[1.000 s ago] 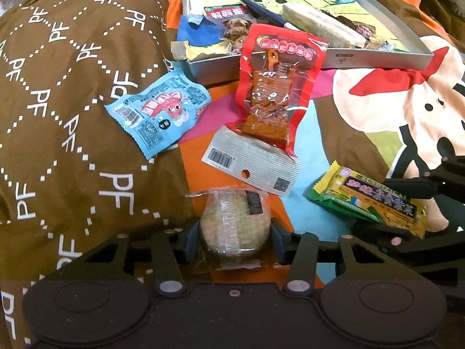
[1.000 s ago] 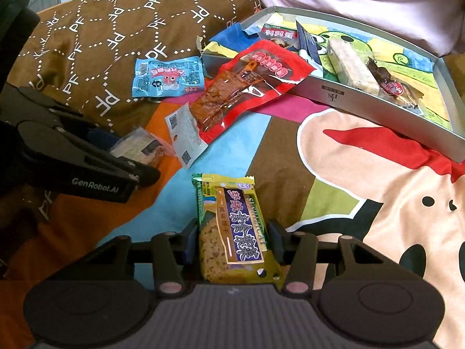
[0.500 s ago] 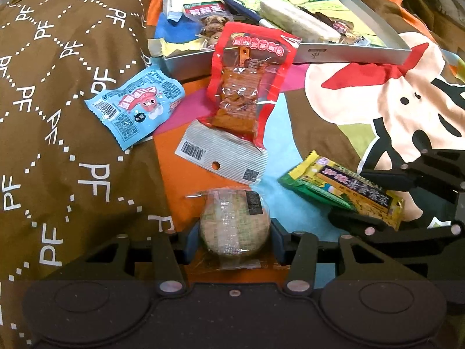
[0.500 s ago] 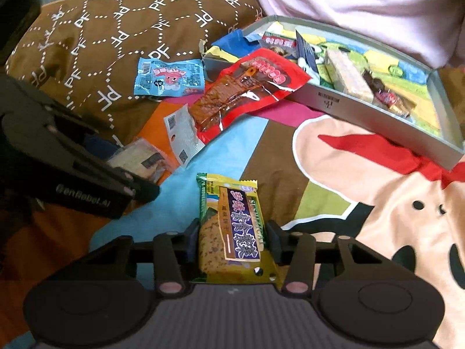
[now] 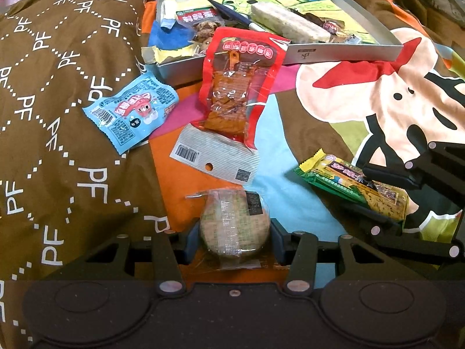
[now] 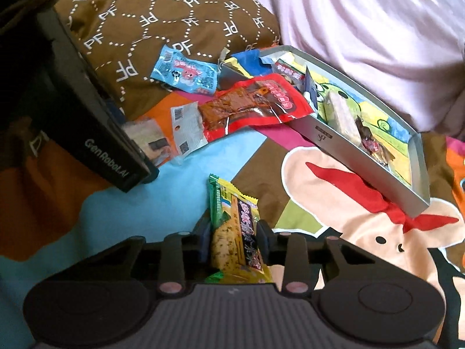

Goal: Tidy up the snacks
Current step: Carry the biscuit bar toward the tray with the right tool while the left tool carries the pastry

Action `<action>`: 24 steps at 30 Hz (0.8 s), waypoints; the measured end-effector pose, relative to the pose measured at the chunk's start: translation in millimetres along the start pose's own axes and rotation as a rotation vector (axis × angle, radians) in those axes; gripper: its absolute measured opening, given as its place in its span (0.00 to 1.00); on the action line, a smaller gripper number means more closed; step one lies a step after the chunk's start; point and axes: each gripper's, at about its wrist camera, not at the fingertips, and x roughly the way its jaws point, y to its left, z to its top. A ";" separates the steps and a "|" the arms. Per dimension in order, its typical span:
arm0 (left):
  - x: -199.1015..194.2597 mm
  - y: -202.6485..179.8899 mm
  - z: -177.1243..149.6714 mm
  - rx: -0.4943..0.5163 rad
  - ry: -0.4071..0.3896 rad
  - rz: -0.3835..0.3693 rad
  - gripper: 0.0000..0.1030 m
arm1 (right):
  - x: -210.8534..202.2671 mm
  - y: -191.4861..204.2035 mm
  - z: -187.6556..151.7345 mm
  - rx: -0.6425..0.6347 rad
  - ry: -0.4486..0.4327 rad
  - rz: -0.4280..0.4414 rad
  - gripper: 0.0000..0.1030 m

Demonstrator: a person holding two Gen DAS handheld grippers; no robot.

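My left gripper (image 5: pixel 234 234) is shut on a round biscuit cake in clear wrap (image 5: pixel 232 221), low over the orange patch of the bedspread. To its right, my right gripper (image 6: pixel 234 237) has a yellow-green snack bar packet (image 6: pixel 235 212) between its pads. Its jaws are closing and the pads touch both sides of the packet. In the left wrist view that packet (image 5: pixel 343 177) sticks out leftwards from the right gripper's black fingers (image 5: pixel 389 174). A grey tray (image 5: pixel 348 53) holding several snacks lies at the back.
A red packet of dried tofu (image 5: pixel 238 87) leans over the tray's front wall (image 6: pixel 334 142). A blue packet (image 5: pixel 130 113) lies on the brown patterned pillow (image 5: pixel 58 87). Pink bedding (image 6: pixel 363 29) rises behind the tray. The cartoon bedspread (image 5: pixel 363 96) stretches right.
The right gripper's jaws have narrowed onto the yellow-green packet and the gripper has rolled, tilting its view. The left gripper still holds the round cake in about the same place.
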 end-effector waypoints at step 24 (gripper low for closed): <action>-4.6 2.6 -0.3 -0.043 -0.030 -0.008 0.49 | 2.7 -13.2 -0.7 0.062 0.017 0.017 0.50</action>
